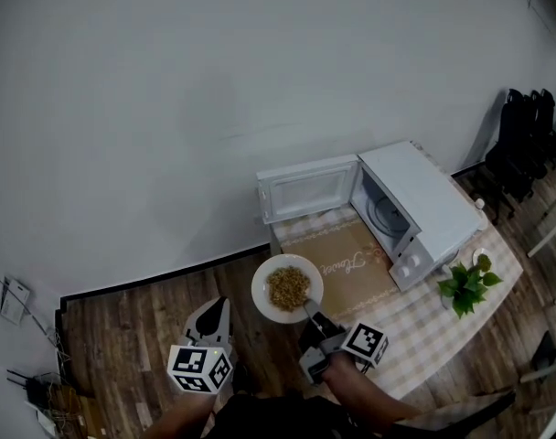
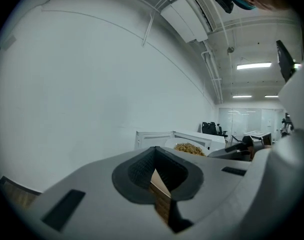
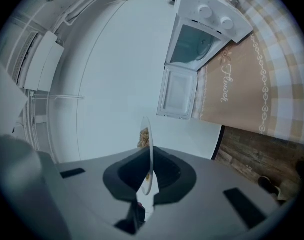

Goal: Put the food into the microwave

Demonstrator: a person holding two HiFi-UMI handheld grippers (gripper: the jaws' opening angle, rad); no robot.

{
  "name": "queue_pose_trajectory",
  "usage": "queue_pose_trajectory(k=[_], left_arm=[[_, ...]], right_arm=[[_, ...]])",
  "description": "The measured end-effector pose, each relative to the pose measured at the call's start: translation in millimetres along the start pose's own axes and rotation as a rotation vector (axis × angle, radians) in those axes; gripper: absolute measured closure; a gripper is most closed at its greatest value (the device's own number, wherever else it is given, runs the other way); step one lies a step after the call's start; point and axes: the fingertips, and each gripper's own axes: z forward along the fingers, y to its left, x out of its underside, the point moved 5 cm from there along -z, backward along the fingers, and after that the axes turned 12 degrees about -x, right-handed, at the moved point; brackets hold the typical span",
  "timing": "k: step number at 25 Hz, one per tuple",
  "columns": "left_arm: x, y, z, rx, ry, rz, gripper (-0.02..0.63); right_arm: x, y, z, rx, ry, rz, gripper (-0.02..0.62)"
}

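**Loaded plate held by its rim, short of the open microwave**

The round white ceramic plate [image 1: 287, 289] with a heap of brownish cooked grain [image 1: 289, 287] hangs in the air in front of the white countertop microwave [image 1: 415, 208]. It is out past the table edge and well apart from the cavity. The microwave's door [image 1: 307, 190] stands swung wide open.

The right gripper [image 1: 312, 314] has its jaws pinched nearly together on the plate's thin rim, on the side away from the microwave. The left gripper [image 1: 214, 314] is further from the microwave than the plate, with its jaws closed and nothing between them.

I judge the plate stiff, glazed and slippery, and breakable if dropped. Held at one edge only, the food's weight will lever it downward. It should be kept level, since the loose grain would slide off at a tilt. The bare rim is the only place to take hold, and the free rim opposite is open to a second grip.

The right gripper view shows the plate edge-on, so how deep the pads bite cannot be told. The plate's underside is hidden. Only part of the cavity shows. In the left gripper view that gripper's own body covers the lower half.
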Motion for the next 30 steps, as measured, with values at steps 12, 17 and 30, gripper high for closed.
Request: queue_pose_trajectory(k=[12,17,30], left_arm=[[-22,56,69,0.107,-0.007,-0.016,0.598],[-33,71,89,0.188,-0.009,-0.010,0.598],[-32,89,130,0.423,0.010,-0.005,0.598]], right_arm=[[6,-1,57,0.034,-0.122,-0.036,0.578],[13,6,73,0.030,-0.197,-0.059,0.578],[39,4,88,0.085,-0.399,-0.105,0.578]])
